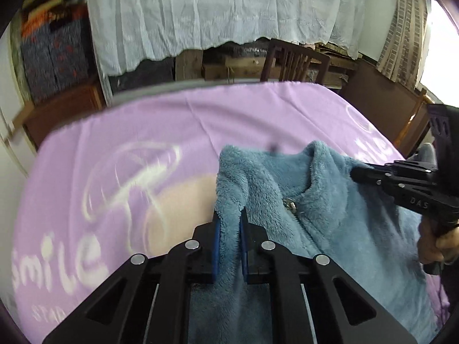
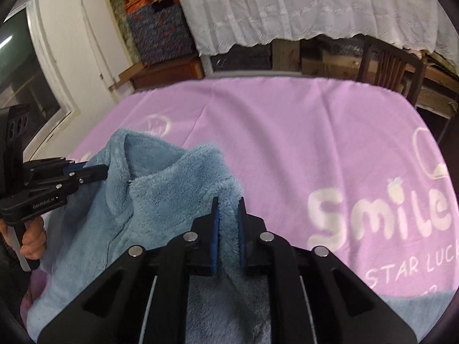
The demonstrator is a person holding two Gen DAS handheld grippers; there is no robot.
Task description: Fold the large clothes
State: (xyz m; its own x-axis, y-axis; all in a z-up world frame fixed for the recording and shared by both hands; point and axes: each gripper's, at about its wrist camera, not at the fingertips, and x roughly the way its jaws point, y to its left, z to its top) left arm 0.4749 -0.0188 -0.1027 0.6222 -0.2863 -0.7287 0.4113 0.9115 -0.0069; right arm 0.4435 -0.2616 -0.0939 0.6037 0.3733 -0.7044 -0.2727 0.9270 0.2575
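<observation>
A fluffy blue fleece jacket (image 1: 324, 212) with a collar and a metal zip pull (image 1: 289, 203) is held up over the purple blanket (image 1: 160, 120). My left gripper (image 1: 229, 215) is shut on the jacket's left shoulder edge, fleece bunched between its blue pads. My right gripper (image 2: 228, 203) is shut on the other shoulder of the jacket (image 2: 160, 195). The right gripper also shows in the left wrist view (image 1: 355, 172), at the jacket's right side. The left gripper shows in the right wrist view (image 2: 100, 172), at the jacket's left side. The jacket's lower part hangs below both grippers.
The purple blanket (image 2: 287, 132) with white "Smile" lettering covers the table. Behind it stand a wooden chair (image 1: 292, 60), a white lace cloth (image 1: 218, 8) over furniture, and stacked patterned boxes (image 1: 54, 51). A white door (image 2: 94, 37) is at the left.
</observation>
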